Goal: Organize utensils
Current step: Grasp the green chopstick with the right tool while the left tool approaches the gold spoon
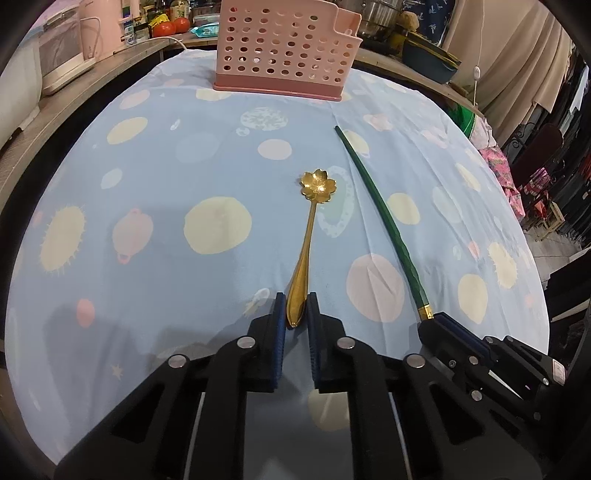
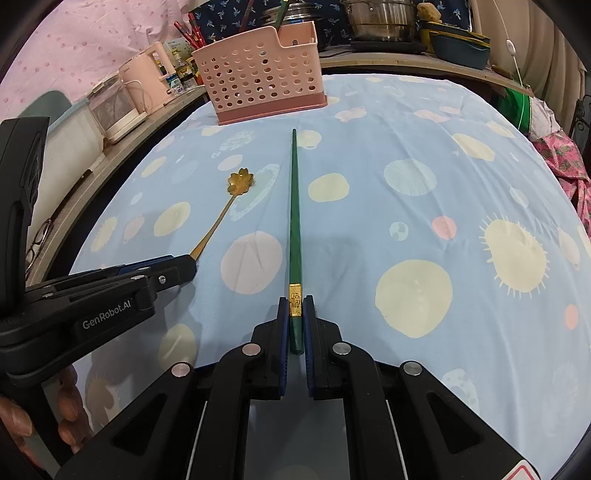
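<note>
A gold spoon (image 1: 308, 236) with a flower-shaped bowl lies on the blue patterned cloth. My left gripper (image 1: 297, 304) is shut on the wide end of its handle. A dark green chopstick (image 2: 294, 206) with a gold band lies to the spoon's right, pointing at the pink perforated utensil basket (image 2: 258, 83). My right gripper (image 2: 295, 306) is shut on the chopstick's thick end at the gold band. In the left wrist view the chopstick (image 1: 373, 206) and the right gripper (image 1: 439, 323) show at the right. In the right wrist view the spoon (image 2: 236, 188) and the left gripper (image 2: 184, 264) show at the left.
The basket (image 1: 284, 51) stands at the far edge of the cloth-covered table (image 1: 147, 184). A wooden shelf (image 1: 74, 96) on the left carries white appliances. Pots and bowls (image 2: 384, 18) sit behind the table. A person's fingers (image 2: 70, 402) hold the left gripper's body.
</note>
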Available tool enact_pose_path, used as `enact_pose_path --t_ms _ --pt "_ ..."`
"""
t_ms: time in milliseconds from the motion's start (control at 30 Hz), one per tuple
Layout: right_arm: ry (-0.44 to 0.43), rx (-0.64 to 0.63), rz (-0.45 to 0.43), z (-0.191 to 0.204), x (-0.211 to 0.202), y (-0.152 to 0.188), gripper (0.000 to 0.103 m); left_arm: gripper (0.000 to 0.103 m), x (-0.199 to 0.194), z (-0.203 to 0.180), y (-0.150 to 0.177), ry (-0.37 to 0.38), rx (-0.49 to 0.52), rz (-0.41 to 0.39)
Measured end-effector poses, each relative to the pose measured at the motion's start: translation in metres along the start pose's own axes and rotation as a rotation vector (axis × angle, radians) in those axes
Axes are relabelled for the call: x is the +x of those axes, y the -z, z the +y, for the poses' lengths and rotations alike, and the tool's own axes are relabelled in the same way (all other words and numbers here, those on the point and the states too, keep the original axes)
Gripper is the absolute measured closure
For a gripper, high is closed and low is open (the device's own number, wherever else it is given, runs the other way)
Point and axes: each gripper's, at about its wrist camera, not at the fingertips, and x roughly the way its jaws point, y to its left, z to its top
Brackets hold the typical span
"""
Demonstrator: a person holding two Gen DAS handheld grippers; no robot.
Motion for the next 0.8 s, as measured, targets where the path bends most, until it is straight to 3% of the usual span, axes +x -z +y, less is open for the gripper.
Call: enact_pose_path --t_ms 433,800 --pt "-0.015 0.000 -0.034 0.003 -0.019 -0.004 0.096 0.092 -0.048 0.005 -0.017 -0.026 0.005 -0.135" --pt "-0.049 0.004 -0.104 0.007 -0.049 -0.026 0.096 0.093 -0.073 0.006 -0.035 -0.015 0.027 -0.201"
